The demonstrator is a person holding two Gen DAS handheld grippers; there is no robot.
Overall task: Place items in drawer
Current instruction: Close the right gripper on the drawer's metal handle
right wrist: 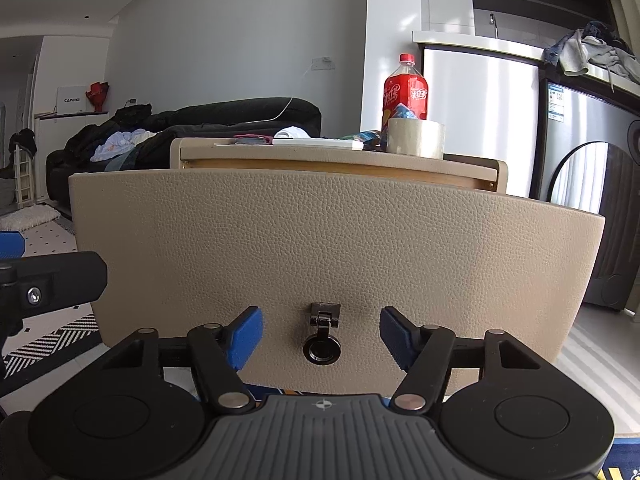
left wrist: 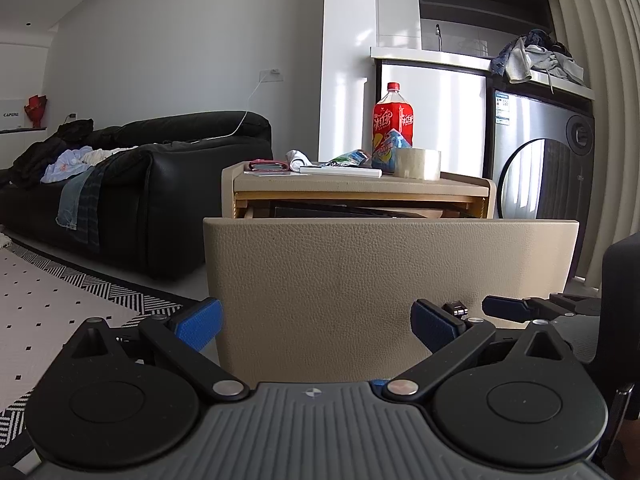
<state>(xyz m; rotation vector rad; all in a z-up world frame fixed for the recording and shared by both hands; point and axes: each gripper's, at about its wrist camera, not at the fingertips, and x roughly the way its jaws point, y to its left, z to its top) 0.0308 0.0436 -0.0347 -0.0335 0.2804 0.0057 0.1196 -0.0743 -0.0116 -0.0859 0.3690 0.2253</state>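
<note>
right gripper [right wrist: 322,336] released, jaws apart either side of drawer [right wrist: 320,240] pull ring [right wrist: 322,350], left gripper [left wrist: 316,322] wide open, empty

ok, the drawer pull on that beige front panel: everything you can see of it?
The ring pull is dark, glossy metal by the look of it: a small square mounting plate, a short hinged link, and a round ring hanging down flat against the drawer front. It sits low on the leather-textured beige panel, about mid-width. It lies between the blue pads of the right tongs, which stand open to either side without touching it. In the left wrist view only its top shows.
</note>
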